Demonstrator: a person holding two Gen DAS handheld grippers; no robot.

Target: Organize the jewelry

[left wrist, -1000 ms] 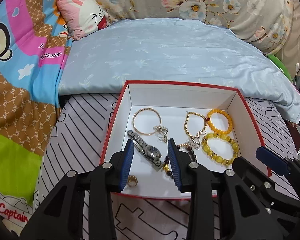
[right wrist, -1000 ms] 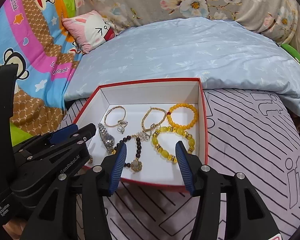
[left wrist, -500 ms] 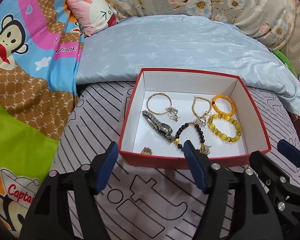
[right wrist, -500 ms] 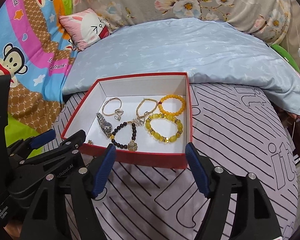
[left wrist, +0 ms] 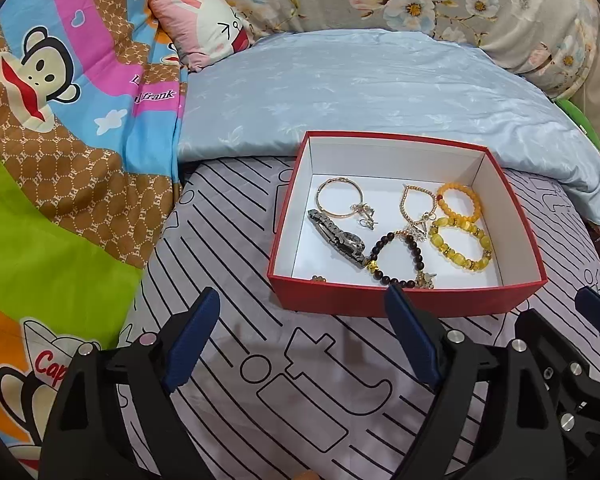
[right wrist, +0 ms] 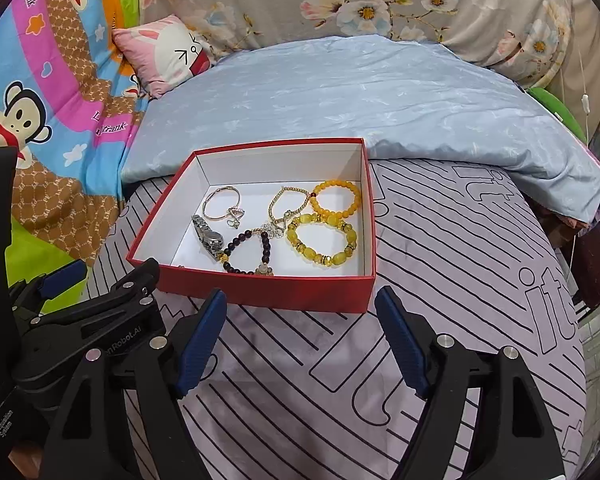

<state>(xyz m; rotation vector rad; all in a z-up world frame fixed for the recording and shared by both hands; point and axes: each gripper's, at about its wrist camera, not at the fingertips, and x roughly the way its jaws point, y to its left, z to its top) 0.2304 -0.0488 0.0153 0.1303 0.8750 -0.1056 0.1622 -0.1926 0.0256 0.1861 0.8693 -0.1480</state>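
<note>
Both grippers have been drawn back from the red box [left wrist: 404, 300] since the earlier frames, where their pads hung over its contents; they are now seen short of the box's near wall, over the striped sheet of the bed [left wrist: 228, 216]. The jaws of the left gripper [left wrist: 300, 340] have just been opening and are spread wide with nothing between them. The jaws of the right gripper [right wrist: 300, 336] have likewise just been opening and are empty.

All the jewelry visible is found inside the box, which is set on the bed just short of the folded blue quilt [left wrist: 372, 84]. A silver watch [left wrist: 340, 240] is laid slantwise, its long axis running from the box's far left toward its near middle. A dark bead bracelet [left wrist: 396, 256] is touching the watch's near end. Two yellow bead bracelets [right wrist: 328, 224] are placed along the right wall, with a gold bangle [left wrist: 338, 198] toward the far left and a gold chain bracelet [left wrist: 418, 204] between them. A small gold piece [left wrist: 319, 279] is half hidden behind the near wall at the left corner.

From either gripper the box lies ahead and beyond the pads. The watch and bangle are judged nearer the left gripper, the yellow bracelets nearer the right. The sorting is judged to be largely done.
</note>
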